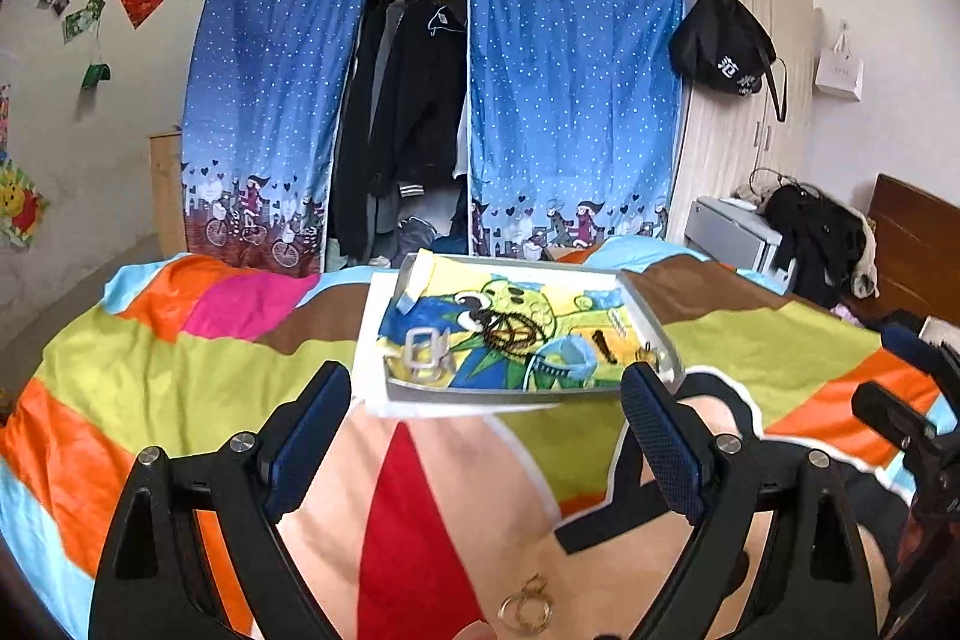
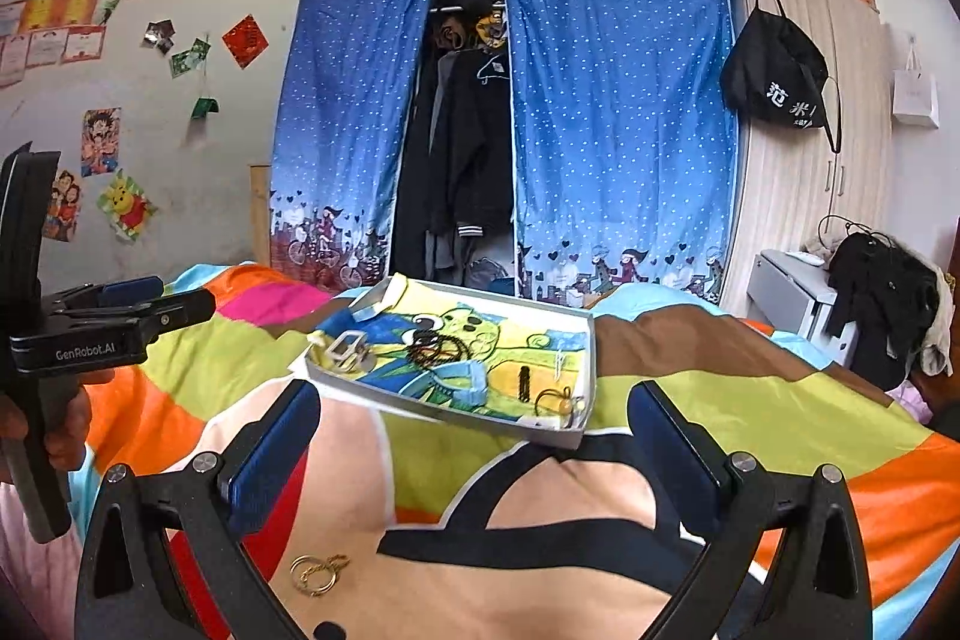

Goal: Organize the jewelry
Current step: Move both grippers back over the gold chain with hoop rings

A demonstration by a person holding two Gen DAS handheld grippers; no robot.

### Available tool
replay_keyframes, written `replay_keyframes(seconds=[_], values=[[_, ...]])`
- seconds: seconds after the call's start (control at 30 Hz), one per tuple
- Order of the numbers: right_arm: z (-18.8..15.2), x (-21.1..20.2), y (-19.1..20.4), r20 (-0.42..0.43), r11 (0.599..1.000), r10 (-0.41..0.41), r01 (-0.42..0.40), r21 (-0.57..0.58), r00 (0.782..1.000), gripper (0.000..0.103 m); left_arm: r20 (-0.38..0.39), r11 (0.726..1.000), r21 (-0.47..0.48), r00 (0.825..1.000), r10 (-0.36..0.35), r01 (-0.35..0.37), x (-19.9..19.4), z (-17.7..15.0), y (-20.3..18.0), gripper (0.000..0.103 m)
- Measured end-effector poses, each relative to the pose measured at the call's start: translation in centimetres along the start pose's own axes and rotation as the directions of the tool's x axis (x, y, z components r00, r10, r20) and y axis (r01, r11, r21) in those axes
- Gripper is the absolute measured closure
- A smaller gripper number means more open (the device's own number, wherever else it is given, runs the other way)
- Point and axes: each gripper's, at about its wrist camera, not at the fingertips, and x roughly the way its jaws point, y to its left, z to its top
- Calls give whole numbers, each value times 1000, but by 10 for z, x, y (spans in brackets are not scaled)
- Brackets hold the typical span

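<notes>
A shallow white tray (image 1: pixel 651 325) (image 2: pixel 591 370) lined with a cartoon drawing lies on the bed ahead of both grippers. In it sit a clear hair clip (image 1: pixel 423 349) (image 2: pixel 347 349), a dark beaded bracelet (image 1: pixel 510 334) (image 2: pixel 435 349), a black hairpin (image 1: pixel 603 346) (image 2: pixel 524 382) and a thin gold piece (image 2: pixel 555 400). Gold hoop earrings (image 1: pixel 527 607) (image 2: pixel 317 571) lie on the blanket near the cameras. My left gripper (image 1: pixel 486 430) is open, nothing between its fingers, the earrings below and just behind its fingertips. My right gripper (image 2: pixel 474 442) is open too, the earrings near its left finger.
A colourful striped blanket (image 1: pixel 198 358) (image 2: pixel 750 400) covers the bed. Beyond it stands a blue curtained wardrobe (image 1: pixel 564 88) with dark clothes. A hand holds the left gripper's handle (image 2: pixel 36 340) at the left edge. A black bag (image 2: pixel 774 82) hangs on a cabinet at right.
</notes>
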Motion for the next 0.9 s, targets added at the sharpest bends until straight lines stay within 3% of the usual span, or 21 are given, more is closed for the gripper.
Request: replay_keyframes(seconds=[0.27,0.67,0.9], values=[[-19,-2,10,-22,1000,22,-21,20,1000,0,-71,1000,9,997,15,-15,-2,-41,2,15],[-61,7,15,-130,1000,22,-18,25,991,0,-196,999,-15,980,27,-31,19,-101,12,15],[-103,16,16,-237,996,86,-79,37,968,0,-346,997,-14,935,-72,72,41,-138,20,15]])
